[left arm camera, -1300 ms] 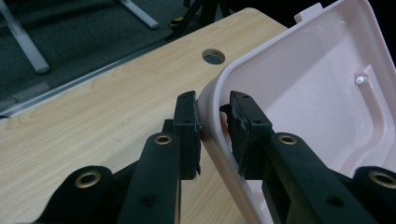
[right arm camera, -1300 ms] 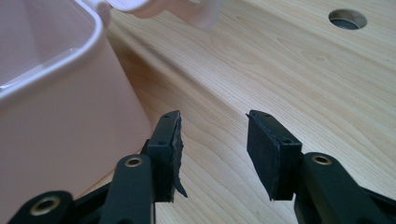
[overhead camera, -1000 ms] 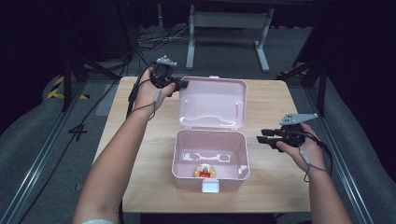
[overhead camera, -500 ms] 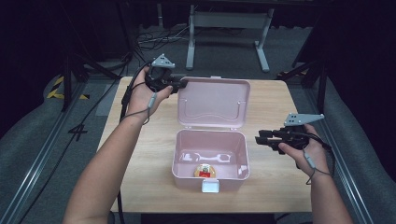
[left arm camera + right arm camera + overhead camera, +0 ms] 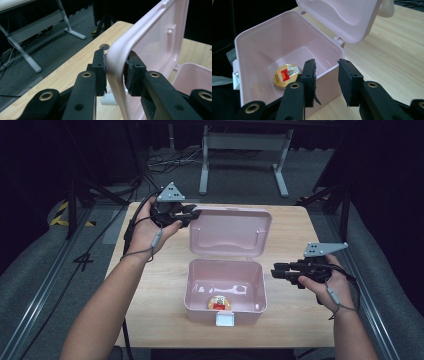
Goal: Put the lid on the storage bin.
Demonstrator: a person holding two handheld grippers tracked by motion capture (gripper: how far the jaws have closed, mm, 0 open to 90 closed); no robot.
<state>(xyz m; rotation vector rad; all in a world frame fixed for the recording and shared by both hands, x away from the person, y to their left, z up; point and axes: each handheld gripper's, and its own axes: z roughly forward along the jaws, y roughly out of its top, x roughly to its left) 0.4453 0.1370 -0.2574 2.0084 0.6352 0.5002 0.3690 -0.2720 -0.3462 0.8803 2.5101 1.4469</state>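
A pink plastic box (image 5: 200, 312) stands open in the middle of the wooden table, its lid (image 5: 230, 232) tilted up behind it. Inside on the bottom lies a round gold disc with a red label (image 5: 219, 303). My left gripper (image 5: 192, 215) is at the lid's far-left corner. In the left gripper view the lid's rim (image 5: 117, 57) runs between the pads and my left gripper (image 5: 115, 72) is shut on it. My right gripper (image 5: 275, 272) hovers just right of the box, jaws apart. In the right gripper view it (image 5: 326, 72) faces the box wall (image 5: 262, 47) and the disc (image 5: 287, 75), holding nothing.
A white latch (image 5: 223, 320) sticks out from the box's front. Bare table (image 5: 300, 220) lies left and right of the box. Metal stand legs (image 5: 205, 175) and cables sit on the dark floor beyond the far edge.
My left hand has rolled so its grey plate faces up, and the lid's far edge has shifted slightly with it. The right gripper has edged a little toward the box.
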